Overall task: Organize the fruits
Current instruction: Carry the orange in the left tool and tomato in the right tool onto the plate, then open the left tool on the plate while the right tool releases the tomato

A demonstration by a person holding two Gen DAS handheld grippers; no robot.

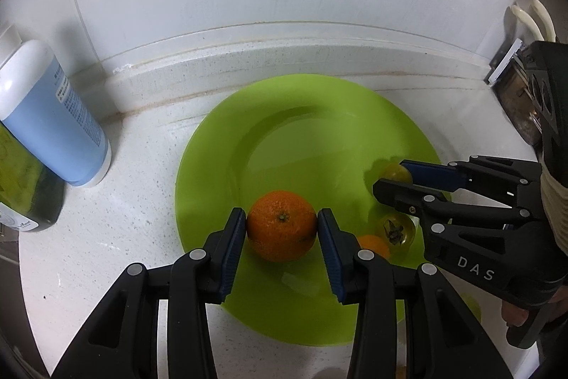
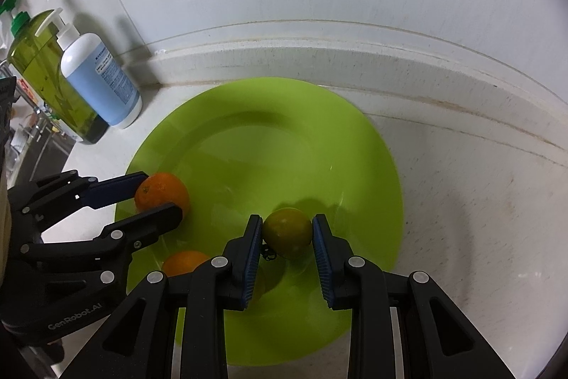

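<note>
My left hand-held gripper is clamped on an orange mandarin, both pads touching its sides, over the near part of the green plate on the white worktop. My right hand-held gripper grips a greenish-yellow fruit over the same plate. Between the two grippers lie a second orange fruit and a dark-calyxed green fruit. A blue bottle stands far left of my left gripper.

My left gripper and right gripper are black angular linkages with round silver rivets and ribbed blue pads; white lettering marks each body (DAS at four o'clock, GenRobot.AI at eight), and a ribbed beige cuff shows.
</note>
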